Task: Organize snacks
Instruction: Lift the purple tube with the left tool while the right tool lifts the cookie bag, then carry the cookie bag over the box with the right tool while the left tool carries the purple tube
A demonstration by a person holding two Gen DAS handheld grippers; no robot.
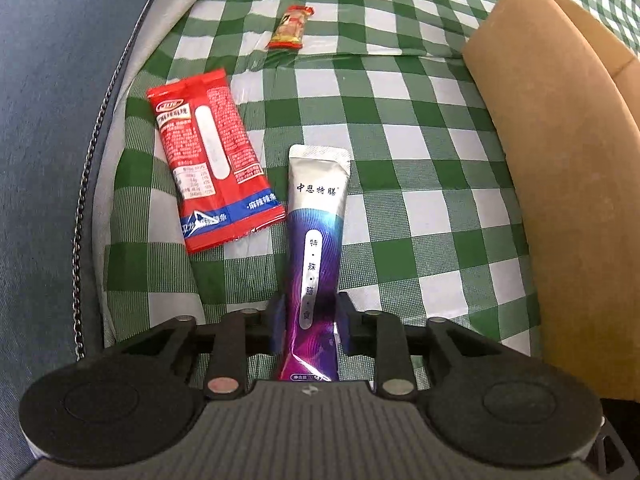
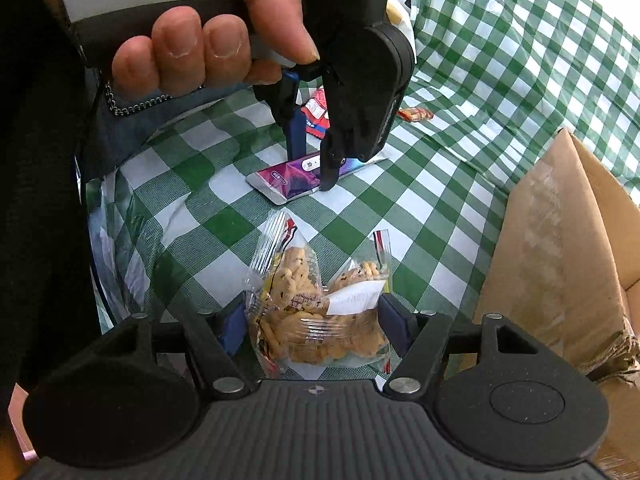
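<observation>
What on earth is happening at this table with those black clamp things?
A person is sorting snacks with a handheld gripper in each hand. The left gripper straddles a silver-and-purple sachet lying on the checked tablecloth. The right gripper is closed on a clear bag of cookies. A red packet, a small wrapped candy and a cardboard box wait nearby.

On the checked cloth (image 1: pixel 400 128), the stick sachet (image 1: pixel 316 220) is found at the centre, its near end between the fingers of the left gripper (image 1: pixel 308 320). The flat packet (image 1: pixel 212 156) is placed at ten o'clock just beside it, the small wrapped sweet (image 1: pixel 290 28) well apart at twelve, the cardboard box (image 1: pixel 560 184) at three. The biscuit bag (image 2: pixel 316 312) is set at six o'clock from the sachet, between the fingers of the right gripper (image 2: pixel 316 320).
</observation>
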